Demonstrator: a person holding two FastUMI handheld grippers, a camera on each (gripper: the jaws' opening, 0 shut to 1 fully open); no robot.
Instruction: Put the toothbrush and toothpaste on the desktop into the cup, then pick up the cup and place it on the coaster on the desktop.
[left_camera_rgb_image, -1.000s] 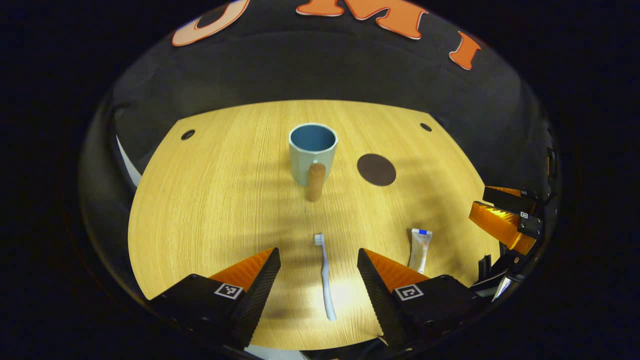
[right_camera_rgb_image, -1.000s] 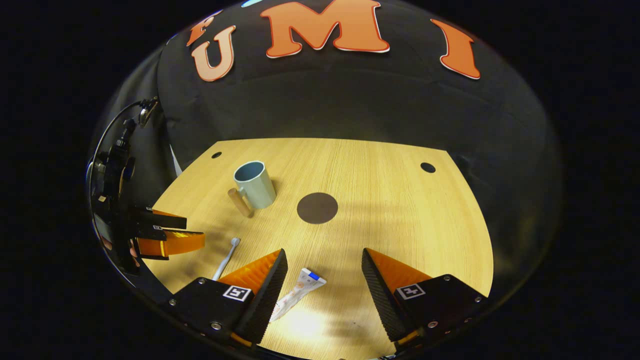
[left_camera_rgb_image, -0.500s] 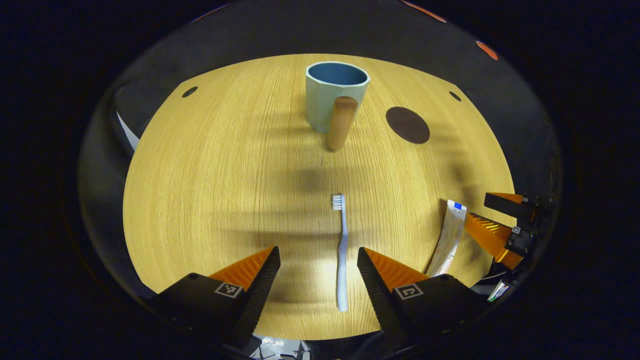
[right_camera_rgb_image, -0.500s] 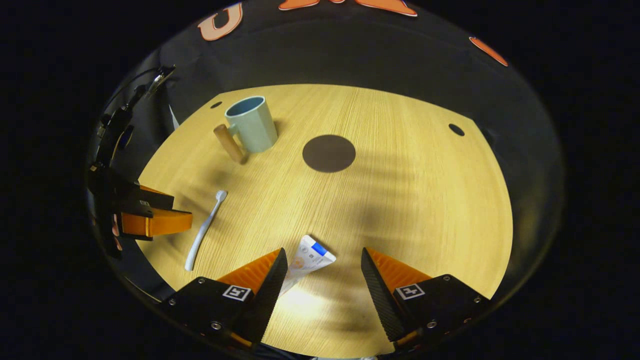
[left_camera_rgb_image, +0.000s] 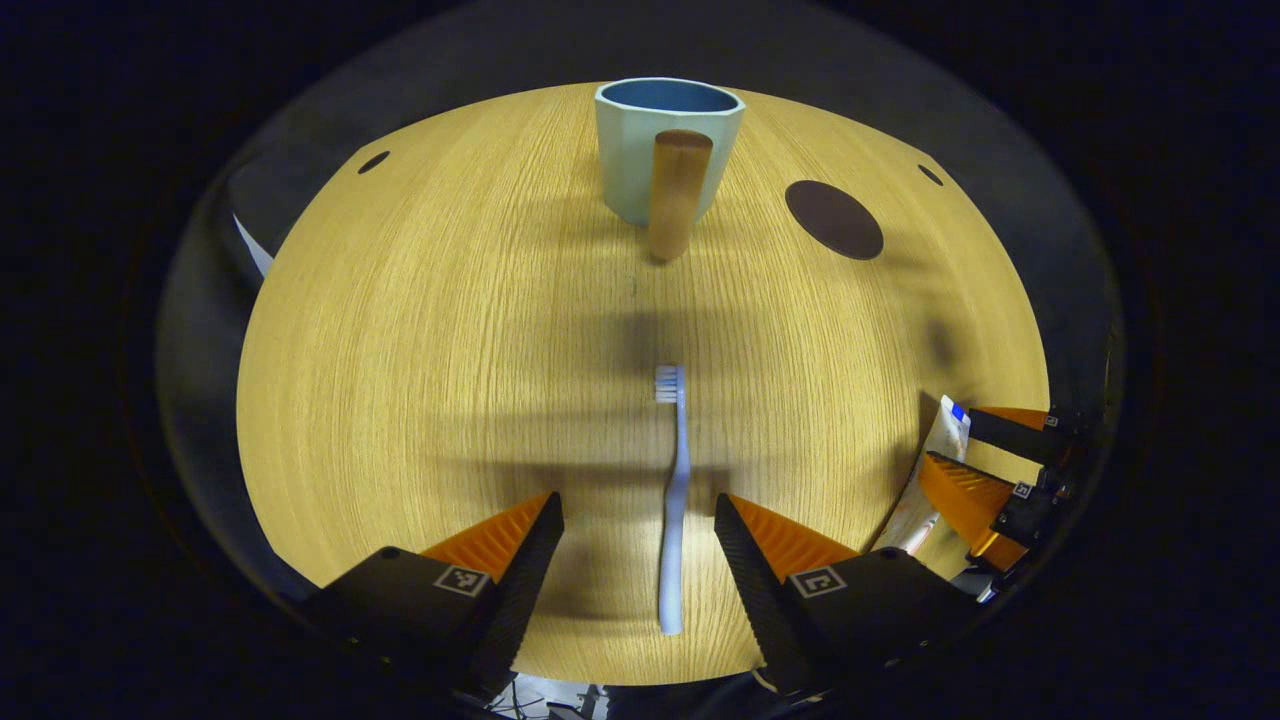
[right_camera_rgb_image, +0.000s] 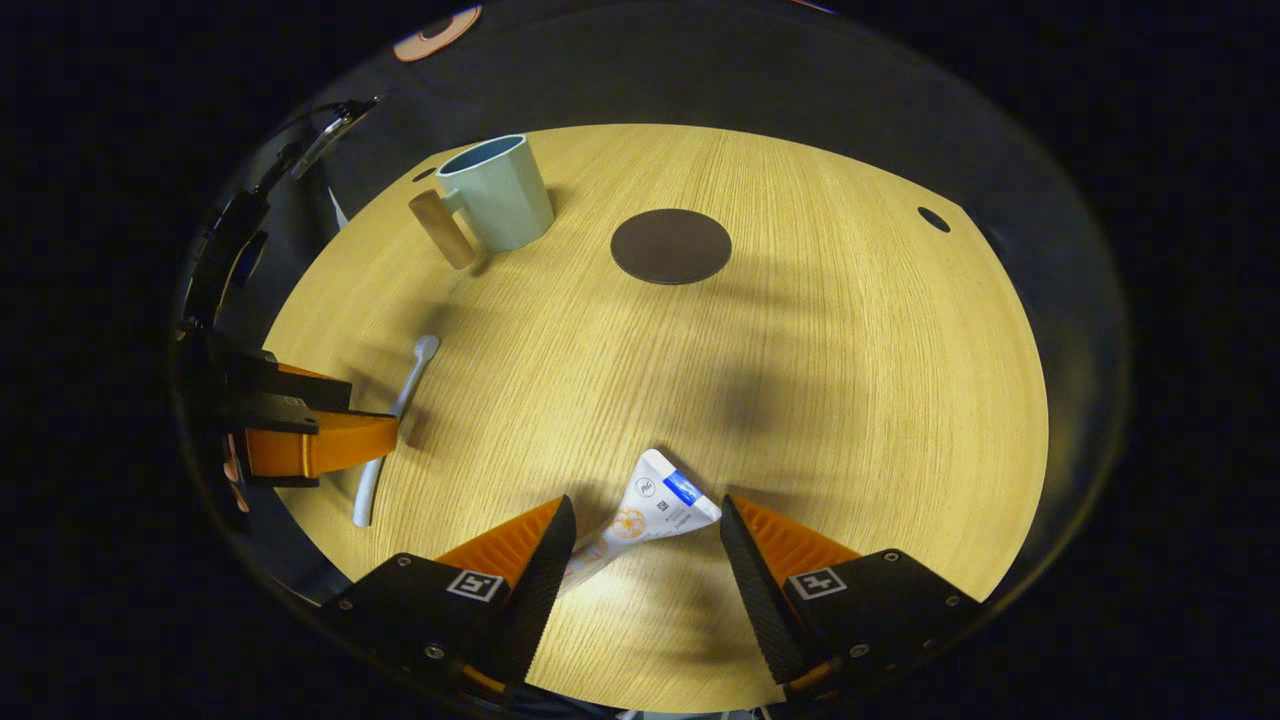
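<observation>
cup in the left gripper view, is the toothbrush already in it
No, the toothbrush lies flat on the desktop, well short of the cup.

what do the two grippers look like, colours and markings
Both match: the left gripper and right gripper each have two wedge-shaped fingers, orange on the outer faces with black ribbed inner pads, on black blocks that each carry a small square black-and-white tag. Screws dot the right gripper's blocks.

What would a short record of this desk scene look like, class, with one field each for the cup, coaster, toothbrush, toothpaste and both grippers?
cup: upright, empty, wooden handle
coaster: dark disc, bare, beside cup
toothbrush: flat on desk, between left fingers
toothpaste: flat on desk, between right fingers
left gripper: open, over toothbrush
right gripper: open, over toothpaste
</observation>
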